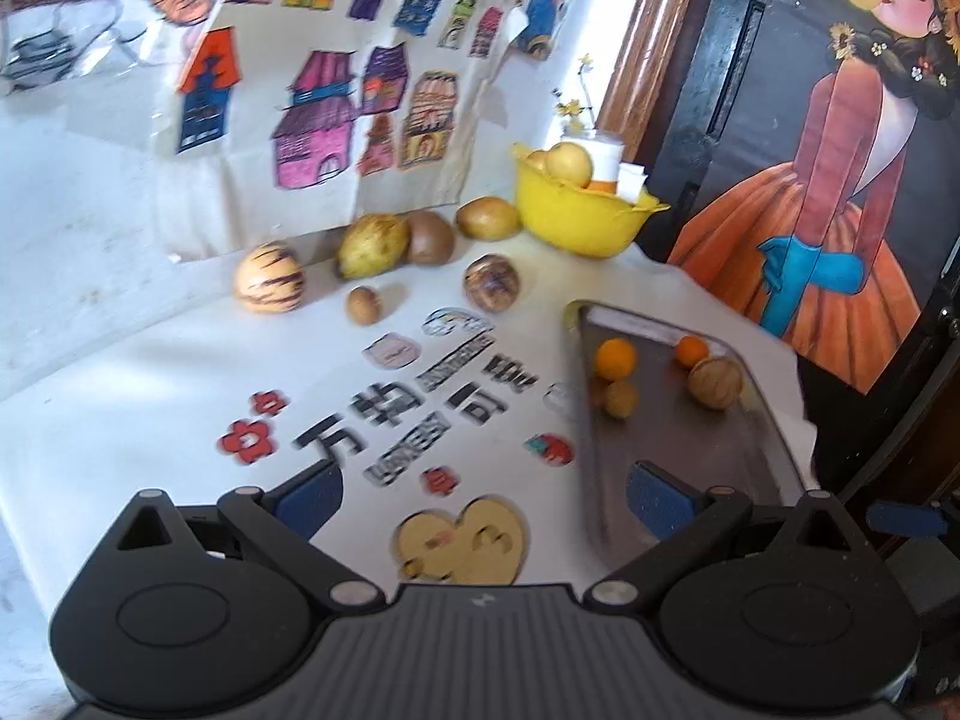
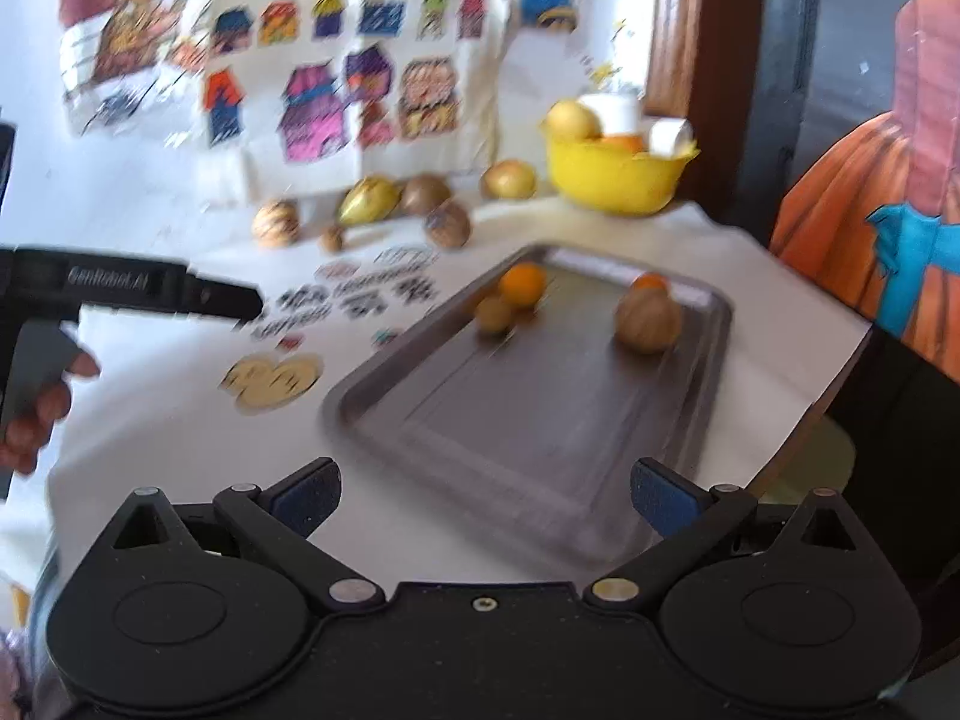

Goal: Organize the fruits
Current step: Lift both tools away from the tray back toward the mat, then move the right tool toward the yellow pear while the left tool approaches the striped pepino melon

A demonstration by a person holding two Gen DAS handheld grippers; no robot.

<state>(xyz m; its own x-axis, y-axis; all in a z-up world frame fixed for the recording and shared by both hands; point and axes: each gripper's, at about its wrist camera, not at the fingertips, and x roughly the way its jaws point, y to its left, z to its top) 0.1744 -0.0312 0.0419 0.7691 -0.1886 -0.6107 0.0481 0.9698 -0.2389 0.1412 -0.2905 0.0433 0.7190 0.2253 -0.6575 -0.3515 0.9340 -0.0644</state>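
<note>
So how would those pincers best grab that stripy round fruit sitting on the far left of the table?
Grip the striped fruit across its widest middle, coming from above or the front. It stands apart from the pear-shaped fruit on its right, so the open left gripper has room for a finger on each side; its rounded skin may slip off-centre.

A white table (image 1: 150, 396) with stickers holds a metal tray (image 2: 528, 420), a yellow bowl (image 1: 579, 219), and loose fruits (image 1: 372, 246) near the back wall

A white wall (image 1: 78, 192) hung with house drawings (image 1: 324, 114) meets a wooden frame (image 1: 648, 42).
</note>
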